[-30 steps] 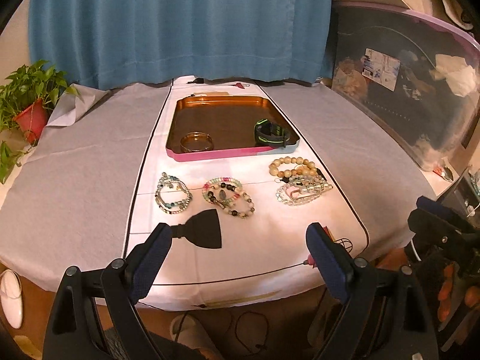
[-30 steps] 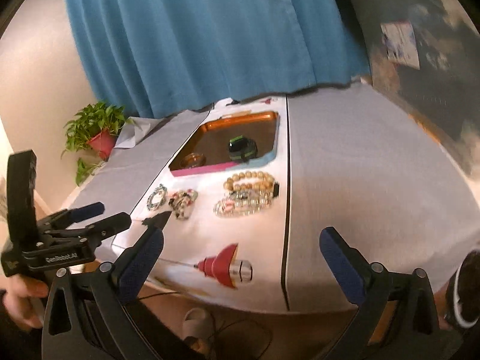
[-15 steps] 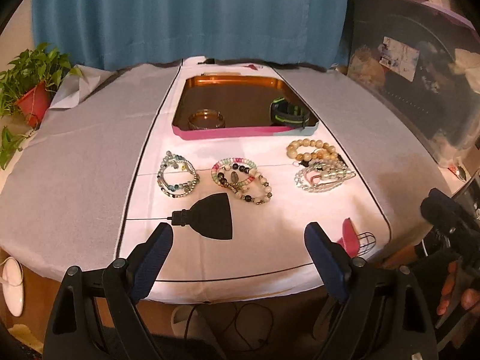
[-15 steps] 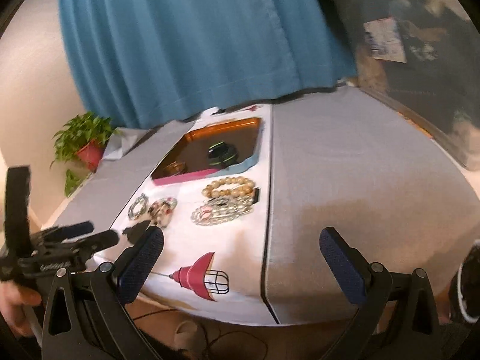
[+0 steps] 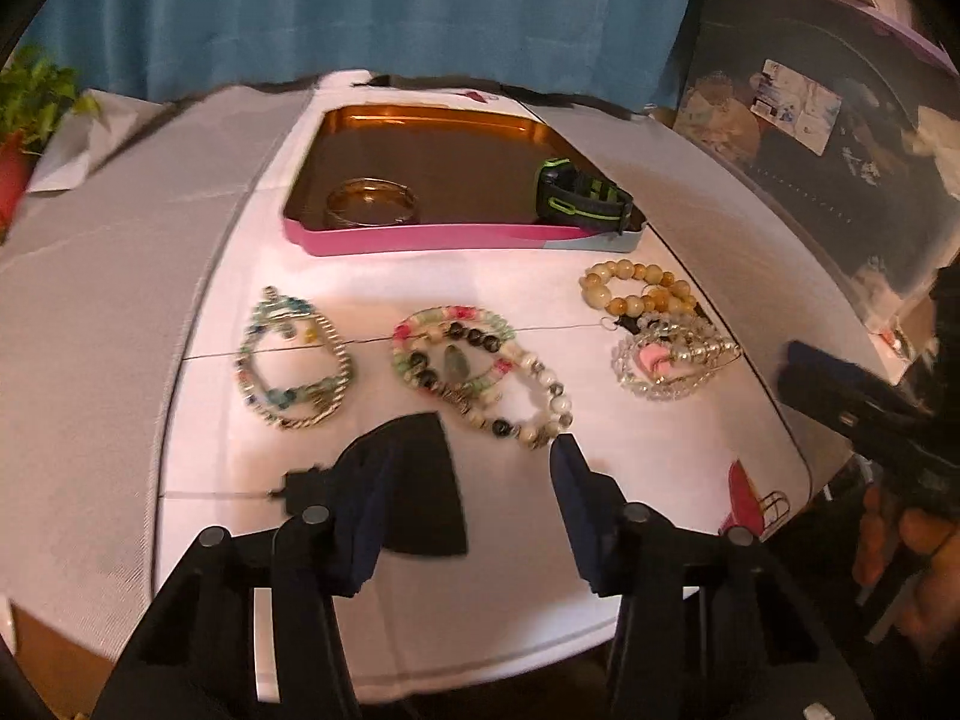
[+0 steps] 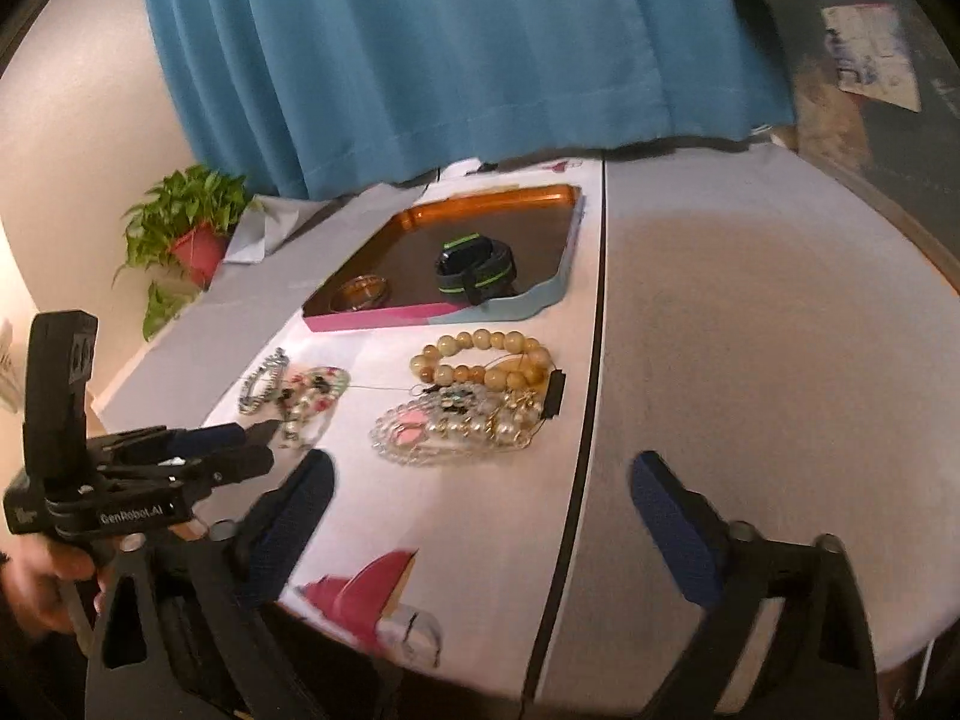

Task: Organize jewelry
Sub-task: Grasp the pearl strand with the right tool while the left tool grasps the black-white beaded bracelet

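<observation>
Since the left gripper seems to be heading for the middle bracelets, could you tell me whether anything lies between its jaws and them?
Nothing visible does. The left gripper has its jaws open just short of the middle bracelets, with only bare white cloth and a flat black print between. Beyond the bracelets, the cloth up to the tray is bare too.

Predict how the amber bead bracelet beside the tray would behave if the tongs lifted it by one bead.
The amber bead bracelet is separate round beads on a cord, so it would probably sag limp. Its smooth beads may slip. It touches the clear bead bracelet, which might drag along.
</observation>
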The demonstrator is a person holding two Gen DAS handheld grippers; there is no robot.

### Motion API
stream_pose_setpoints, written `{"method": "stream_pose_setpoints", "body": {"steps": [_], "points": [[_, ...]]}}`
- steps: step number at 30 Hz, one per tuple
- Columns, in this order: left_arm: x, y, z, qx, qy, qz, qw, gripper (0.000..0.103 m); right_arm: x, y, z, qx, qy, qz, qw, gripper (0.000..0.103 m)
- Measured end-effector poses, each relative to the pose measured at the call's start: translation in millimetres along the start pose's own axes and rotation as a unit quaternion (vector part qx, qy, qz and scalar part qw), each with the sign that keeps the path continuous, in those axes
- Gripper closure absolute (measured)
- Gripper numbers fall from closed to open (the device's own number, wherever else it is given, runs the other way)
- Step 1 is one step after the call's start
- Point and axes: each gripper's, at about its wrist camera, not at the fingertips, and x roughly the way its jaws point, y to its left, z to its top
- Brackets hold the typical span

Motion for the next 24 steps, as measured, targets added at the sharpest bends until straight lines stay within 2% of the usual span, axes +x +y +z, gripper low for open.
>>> {"method": "stream_pose_setpoints", "body": {"steps": [2, 4, 6, 8, 10, 12, 14, 15, 16, 17, 20, 24], "points": [[2.8, 1.0, 4.6, -0.004, -0.002, -0.02, 0.9998, 0.057, 9.4, -12.3, 2.1, 0.024, 0.01, 0.011, 1.0, 0.036], [2.1, 2.1, 8.3, -0.019, -0.002, -0.042, 0.9989, 0.057, 14.5, -18.4, 3.4, 0.037, 0.011, 0.015, 0.999, 0.044], [-3.4, -0.5, 10.7, -0.026, -0.015, -0.059, 0.9978, 0.057, 16.7, -19.3, 5.4, 0.034, 0.009, 0.016, 0.999, 0.047], [-3.2, -7.0, 13.1, -0.016, -0.016, -0.06, 0.9979, 0.057, 19.7, -18.0, 7.9, 0.027, 0.009, 0.023, 0.999, 0.057], [2.4, -15.7, 15.3, 0.008, -0.007, -0.055, 0.9984, 0.057, 26.4, -13.9, 8.0, 0.015, 0.016, 0.021, 1.0, 0.061], [9.6, -24.1, 15.4, 0.042, -0.013, -0.011, 0.999, 0.062, 31.2, -9.6, 8.2, 0.006, 0.02, 0.02, 1.0, 0.066], [13.3, -24.2, 14.9, 0.053, -0.012, 0.012, 0.9985, 0.084, 33.2, -5.3, 7.4, -0.007, 0.022, 0.009, 1.0, 0.077], [15.4, -21.5, 14.9, 0.05, -0.004, 0.015, 0.9986, 0.091, 33.2, -5.1, 6.9, -0.006, 0.023, 0.01, 1.0, 0.077], [14.9, -17.4, 14.0, 0.043, -0.001, 0.009, 0.999, 0.091, 32.8, -5.5, 6.1, -0.002, 0.025, 0.017, 1.0, 0.08], [12.9, -13.4, 12.7, 0.037, -0.001, 0.003, 0.9993, 0.091, 31.6, -6.2, 5.1, 0.0, 0.027, 0.026, 0.999, 0.087], [3.4, -1.6, 3.5, 0.021, -0.005, 0.007, 0.9998, 0.092, 25.7, -4.2, 2.6, -0.007, 0.026, 0.026, 0.999, 0.091], [-9.3, 18.1, -14.7, -0.021, -0.014, -0.033, 0.9991, 0.092, 9.1, 0.0, -1.5, -0.016, 0.012, 0.036, 0.999, 0.092]]}}
